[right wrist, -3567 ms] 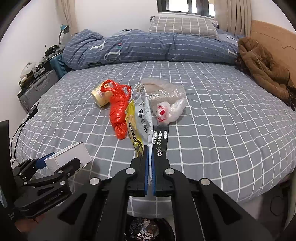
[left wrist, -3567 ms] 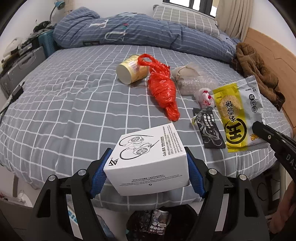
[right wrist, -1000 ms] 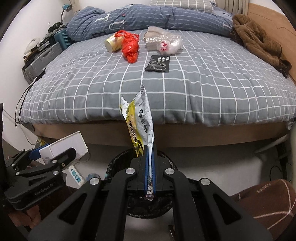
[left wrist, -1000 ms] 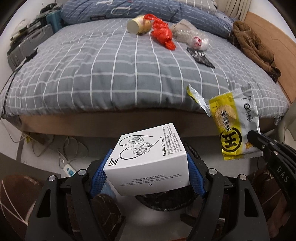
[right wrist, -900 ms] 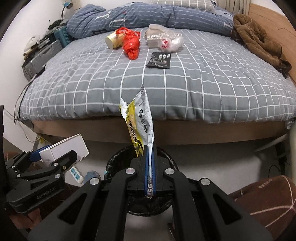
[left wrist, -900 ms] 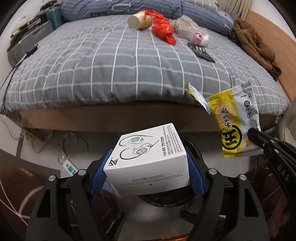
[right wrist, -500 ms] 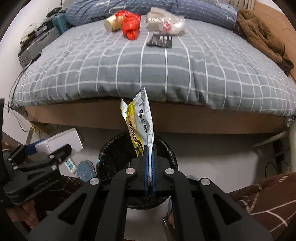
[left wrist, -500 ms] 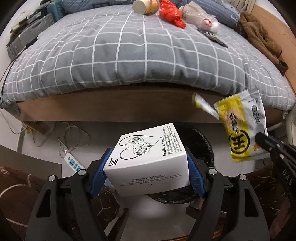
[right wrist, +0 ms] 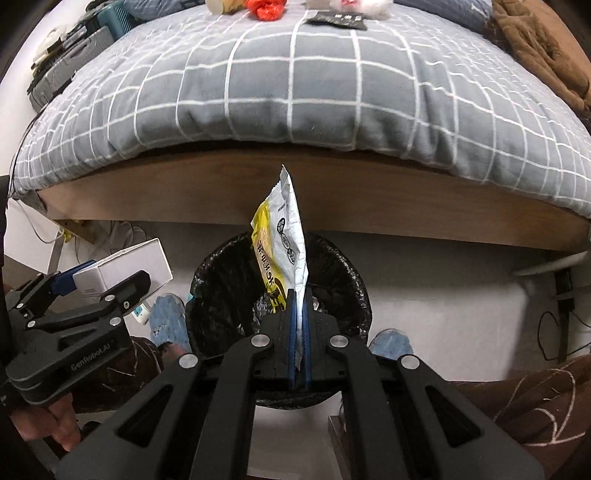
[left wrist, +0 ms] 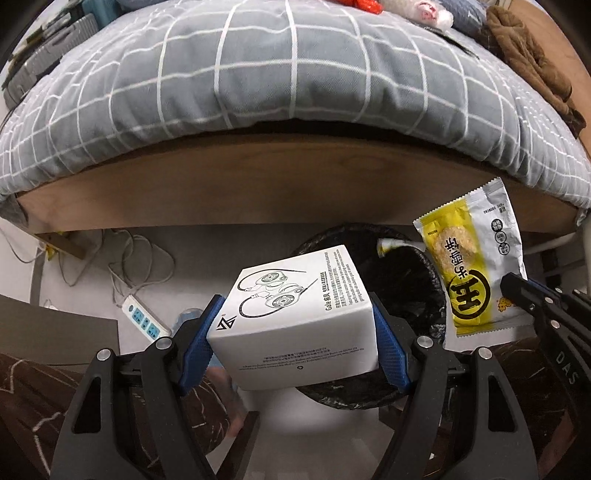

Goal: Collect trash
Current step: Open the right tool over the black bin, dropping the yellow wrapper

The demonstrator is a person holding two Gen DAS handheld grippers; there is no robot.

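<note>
Blue slippers (right wrist: 168, 321) beside bin (right wrist: 207, 280)

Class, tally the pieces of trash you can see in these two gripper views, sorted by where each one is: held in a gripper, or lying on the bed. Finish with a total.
Held in a gripper: 2 (white box, yellow snack wrapper)
Lying on the bed: 4 (paper cup, red plastic bag, clear plastic bag, black sachet)
Total: 6

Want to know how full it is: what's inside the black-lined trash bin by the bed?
Inside the trash bin, some crumpled wrappers show low down; the snack packet and right gripper cover the rest.
</note>
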